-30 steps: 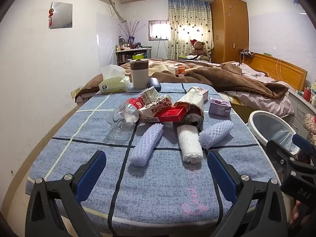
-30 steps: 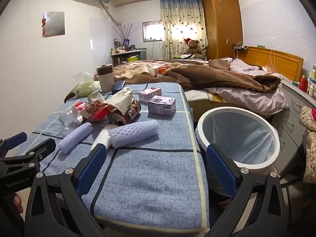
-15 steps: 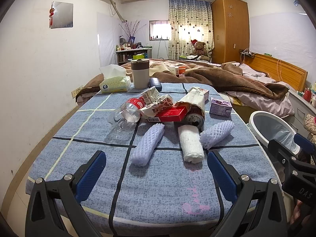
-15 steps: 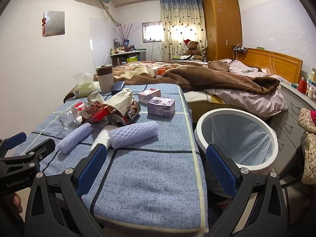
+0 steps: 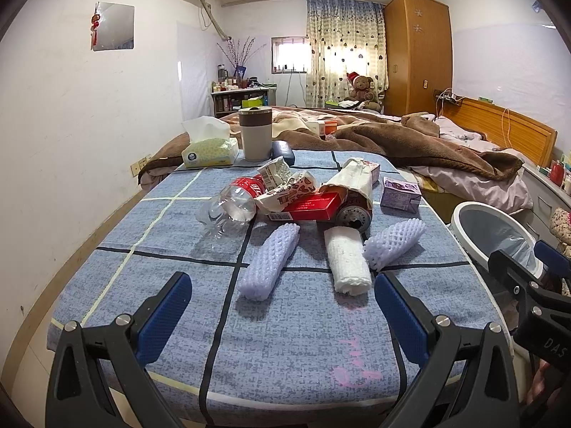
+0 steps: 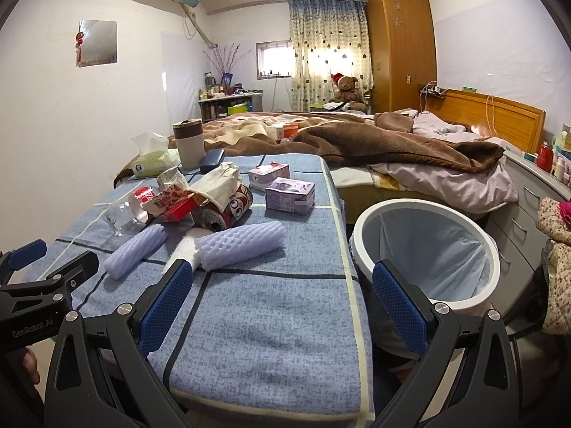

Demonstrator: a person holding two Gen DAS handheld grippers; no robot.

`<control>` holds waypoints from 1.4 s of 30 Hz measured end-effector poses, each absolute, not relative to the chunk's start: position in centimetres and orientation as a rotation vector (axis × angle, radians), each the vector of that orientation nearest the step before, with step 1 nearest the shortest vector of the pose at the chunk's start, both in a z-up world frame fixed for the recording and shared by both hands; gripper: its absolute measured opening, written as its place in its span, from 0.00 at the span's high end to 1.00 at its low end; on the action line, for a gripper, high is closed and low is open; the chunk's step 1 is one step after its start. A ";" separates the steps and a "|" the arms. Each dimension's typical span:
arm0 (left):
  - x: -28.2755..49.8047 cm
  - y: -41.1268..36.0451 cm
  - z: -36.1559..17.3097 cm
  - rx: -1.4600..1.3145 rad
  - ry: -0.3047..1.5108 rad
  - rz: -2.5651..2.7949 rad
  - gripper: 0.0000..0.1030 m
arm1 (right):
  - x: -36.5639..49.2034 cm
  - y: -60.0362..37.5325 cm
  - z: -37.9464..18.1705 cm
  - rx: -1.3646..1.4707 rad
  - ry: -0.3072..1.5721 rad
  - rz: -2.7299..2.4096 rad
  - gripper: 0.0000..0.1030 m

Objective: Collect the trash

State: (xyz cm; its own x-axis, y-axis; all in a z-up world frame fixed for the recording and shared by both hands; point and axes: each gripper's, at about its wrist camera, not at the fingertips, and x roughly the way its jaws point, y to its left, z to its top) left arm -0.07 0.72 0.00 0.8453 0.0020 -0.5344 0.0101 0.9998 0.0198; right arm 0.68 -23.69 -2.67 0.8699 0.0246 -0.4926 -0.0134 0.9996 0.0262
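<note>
— Nearest you, on the blue cloth, how many pieces?
— Three foam sleeves, two lilac, one white. Behind them one bottle, one can, one red box, two purple cartons.
— And your grippers?
— Your left gripper and right gripper hover level, both spread wide, empty. The bin stands right of the table.

black hand-held gripper frames, blue textured pads, silver screws.
</note>
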 end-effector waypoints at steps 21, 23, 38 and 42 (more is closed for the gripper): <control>-0.1 0.9 0.2 0.020 0.562 -0.002 0.00 | 0.8 -23.6 -2.4 0.014 0.512 0.020 0.00; -0.1 0.9 0.2 0.020 0.563 -0.001 0.00 | 0.8 -23.5 -2.4 0.013 0.512 0.020 0.00; 0.1 1.1 0.2 0.019 0.567 0.002 0.00 | 0.9 -23.4 -2.4 0.007 0.510 0.018 0.00; 0.3 1.3 0.1 0.019 0.570 0.002 0.00 | 1.0 -23.4 -2.3 0.003 0.507 0.018 0.00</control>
